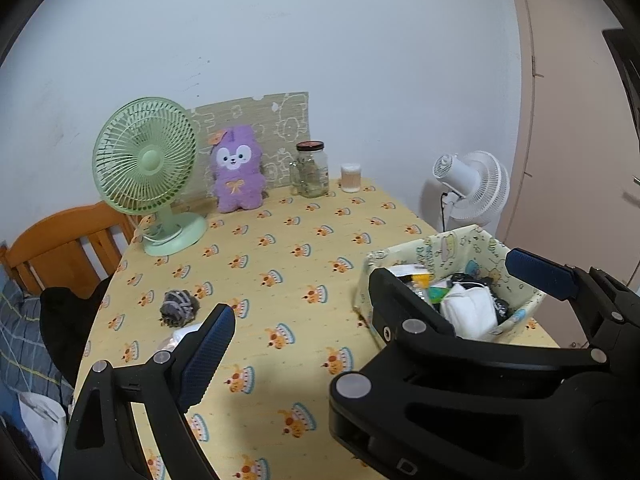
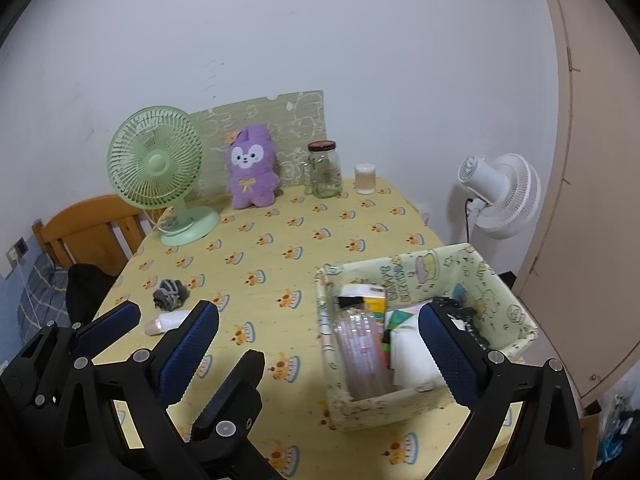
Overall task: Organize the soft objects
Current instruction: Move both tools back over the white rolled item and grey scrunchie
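Observation:
A purple plush toy (image 1: 238, 170) (image 2: 252, 168) leans upright at the back of the yellow tablecloth. A grey bundled ball (image 1: 179, 307) (image 2: 170, 292) lies near the left edge, with a white tube (image 2: 168, 322) just in front of it. The printed fabric basket (image 1: 420, 246) (image 2: 400, 272) at the right holds a white folded cloth (image 1: 468, 310) and a clear packet (image 2: 360, 348). My left gripper (image 1: 320, 312) hovers open over bare cloth between ball and basket. My right gripper (image 2: 318, 312) is open beside it, empty, its right finger (image 2: 448, 352) above the basket. Their fingers overlap in both views.
A green desk fan (image 1: 146, 168), a glass jar (image 1: 310, 170) and a small cup (image 1: 351, 178) stand along the back. A wooden chair (image 1: 60, 248) with a dark garment is at the left, a white floor fan (image 1: 476, 188) beyond the right edge.

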Motion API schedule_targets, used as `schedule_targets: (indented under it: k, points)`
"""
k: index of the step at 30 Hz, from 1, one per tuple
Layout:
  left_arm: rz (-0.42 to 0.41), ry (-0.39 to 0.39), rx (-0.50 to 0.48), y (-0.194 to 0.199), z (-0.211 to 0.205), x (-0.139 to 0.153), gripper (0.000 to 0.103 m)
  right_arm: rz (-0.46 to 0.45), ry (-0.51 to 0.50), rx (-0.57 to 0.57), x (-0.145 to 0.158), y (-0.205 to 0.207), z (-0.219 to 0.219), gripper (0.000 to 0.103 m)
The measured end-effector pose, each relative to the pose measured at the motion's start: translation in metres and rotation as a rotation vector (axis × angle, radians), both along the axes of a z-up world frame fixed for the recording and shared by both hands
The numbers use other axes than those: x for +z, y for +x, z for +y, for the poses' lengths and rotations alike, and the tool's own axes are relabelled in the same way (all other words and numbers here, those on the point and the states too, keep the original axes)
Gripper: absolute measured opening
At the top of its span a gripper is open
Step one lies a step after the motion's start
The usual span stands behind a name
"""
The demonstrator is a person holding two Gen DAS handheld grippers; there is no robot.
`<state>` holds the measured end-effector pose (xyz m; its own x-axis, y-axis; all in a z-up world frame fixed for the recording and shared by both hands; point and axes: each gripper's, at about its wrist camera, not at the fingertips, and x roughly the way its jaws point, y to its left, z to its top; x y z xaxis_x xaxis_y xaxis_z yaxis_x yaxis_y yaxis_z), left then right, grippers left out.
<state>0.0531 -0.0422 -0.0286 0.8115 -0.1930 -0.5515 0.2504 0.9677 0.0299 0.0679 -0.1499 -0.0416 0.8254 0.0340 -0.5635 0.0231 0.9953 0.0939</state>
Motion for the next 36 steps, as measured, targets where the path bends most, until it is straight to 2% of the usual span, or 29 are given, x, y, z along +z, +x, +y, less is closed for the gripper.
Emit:
schedule_targets:
  k: [22, 36]
  points:
    - [-0.001, -0.006, 0.081, 0.016, 0.076, -0.016, 0.092, -0.020, -0.028, 0.101, -0.010, 0.023, 0.076, 0.101]
    - [0.035, 0.000, 0.148, 0.033, 0.118, -0.035, 0.092, -0.009, -0.040, 0.188, -0.029, 0.047, 0.124, 0.101]
